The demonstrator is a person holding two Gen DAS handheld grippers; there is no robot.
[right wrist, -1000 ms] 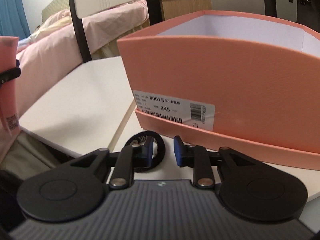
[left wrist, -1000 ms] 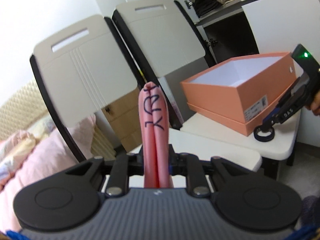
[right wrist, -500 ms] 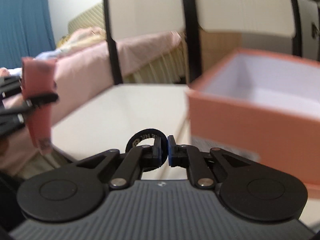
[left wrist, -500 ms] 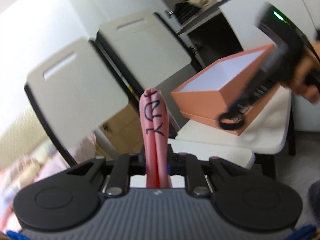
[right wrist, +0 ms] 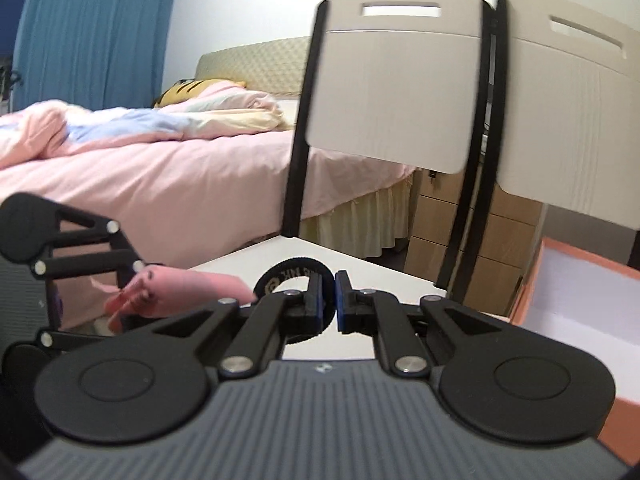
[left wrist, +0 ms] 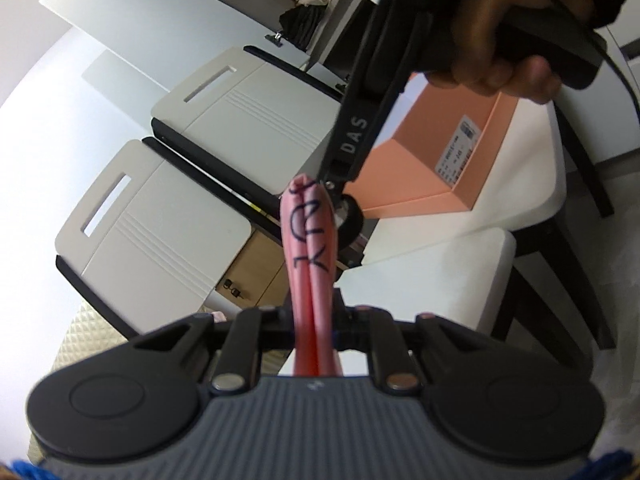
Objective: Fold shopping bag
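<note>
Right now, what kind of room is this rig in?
Most likely a bedroom used as a work area. A bed with pink bedding stands beside a white table, with a blue curtain behind and two folding chairs at the table.

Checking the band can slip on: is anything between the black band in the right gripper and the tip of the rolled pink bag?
Nothing: in the left wrist view the black band sits right beside the rolled pink bag tip.
</note>
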